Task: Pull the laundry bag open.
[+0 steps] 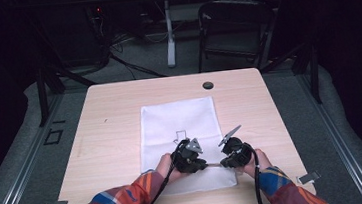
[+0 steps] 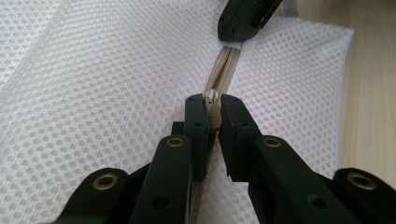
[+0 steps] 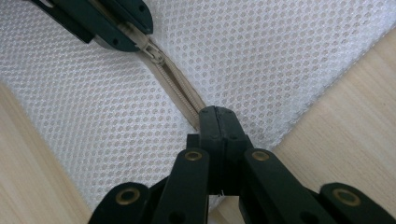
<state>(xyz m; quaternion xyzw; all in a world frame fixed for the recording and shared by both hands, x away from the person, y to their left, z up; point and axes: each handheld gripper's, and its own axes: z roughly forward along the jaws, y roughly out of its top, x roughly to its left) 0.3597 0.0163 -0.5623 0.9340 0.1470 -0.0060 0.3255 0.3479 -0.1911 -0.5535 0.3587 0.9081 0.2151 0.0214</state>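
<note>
A white mesh bag (image 1: 179,127) lies flat in the middle of the light wooden table (image 1: 112,138), with its long side going away from the person, and both grippers are at its near end. In the high view the left gripper (image 1: 201,164) and the right gripper (image 1: 223,163) point toward each other, low over the near part of the bag, with a short piece of the beige zipper (image 1: 214,164) between them. In the left gripper view, the left gripper (image 2: 213,114) has its two jaws closed on the zipper pull (image 2: 213,109), which stands between the jaw tips, and the zipper (image 2: 224,70) runs from there forward to the jaws of the other gripper at the top of the picture. In the right gripper view, the right gripper (image 3: 217,120) has its jaws pressed fully together on the end of the zipper (image 3: 180,91), near the corner of the mesh bag (image 3: 261,60), just beside the bare wood. The zipper line goes from these jaws diagonally up to the left gripper, where the slider (image 3: 154,53) is seen. The person's hands hold the grippers from below, and the sleeves (image 1: 123,200) have a plaid pattern. A small dark round cap (image 1: 208,85) sits in the table surface near the far edge, well apart from the bag.
</note>
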